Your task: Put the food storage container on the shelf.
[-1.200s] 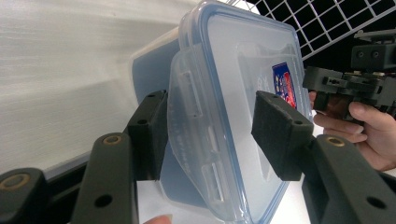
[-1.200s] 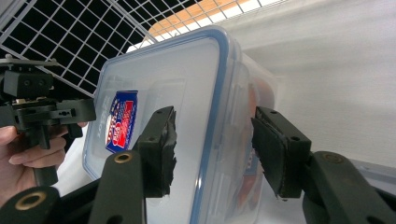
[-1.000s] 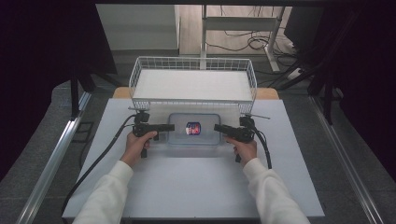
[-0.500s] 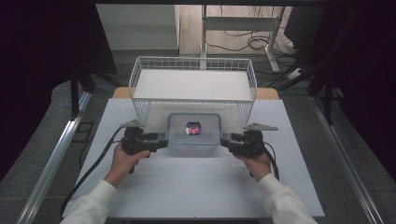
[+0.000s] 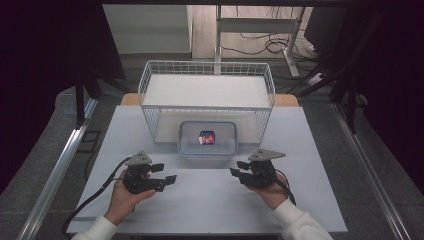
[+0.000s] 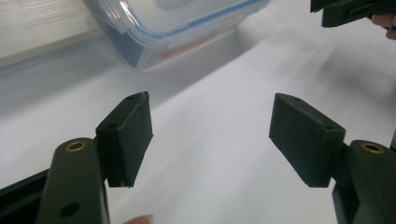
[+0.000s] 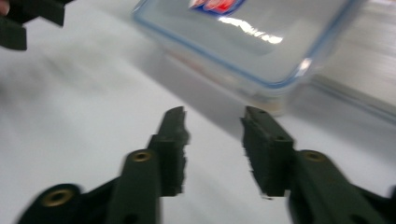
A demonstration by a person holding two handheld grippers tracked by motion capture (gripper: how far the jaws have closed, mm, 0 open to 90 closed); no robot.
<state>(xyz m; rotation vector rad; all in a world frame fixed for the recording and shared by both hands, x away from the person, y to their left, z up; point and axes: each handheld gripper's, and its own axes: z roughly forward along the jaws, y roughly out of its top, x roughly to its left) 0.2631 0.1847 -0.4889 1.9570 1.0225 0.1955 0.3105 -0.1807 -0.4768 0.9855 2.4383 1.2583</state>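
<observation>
Both your hands are now back on the near side of the table (image 5: 320, 150), well clear of the plastic box (image 5: 207, 140); a second ago each gripper sat at a short end of that box, right against it. The box itself has gone forward: its far end now lies under the front edge of the wire basket (image 5: 207, 95), lid on, a small red-and-blue item (image 5: 206, 137) visible through the lid.

Your left gripper (image 5: 167, 175) has let go — jaws have just been opening, now about half spread, bare table between the pads (image 6: 133, 135). Box sits ahead of them and off to one side in the left gripper view (image 6: 177, 23).

Your right gripper (image 5: 237, 167) also holds nothing. Its jaws have just been closing on air; a narrow gap remains, pads (image 7: 175, 140) not touching. Box corner (image 7: 261, 60) lies beyond the tips.

Reading: the push or set-down at the basket looks finished and you are retreating. If the box is meant to go inside the basket, that step is not done — it rests on the table, only tucked beneath the front wires
</observation>
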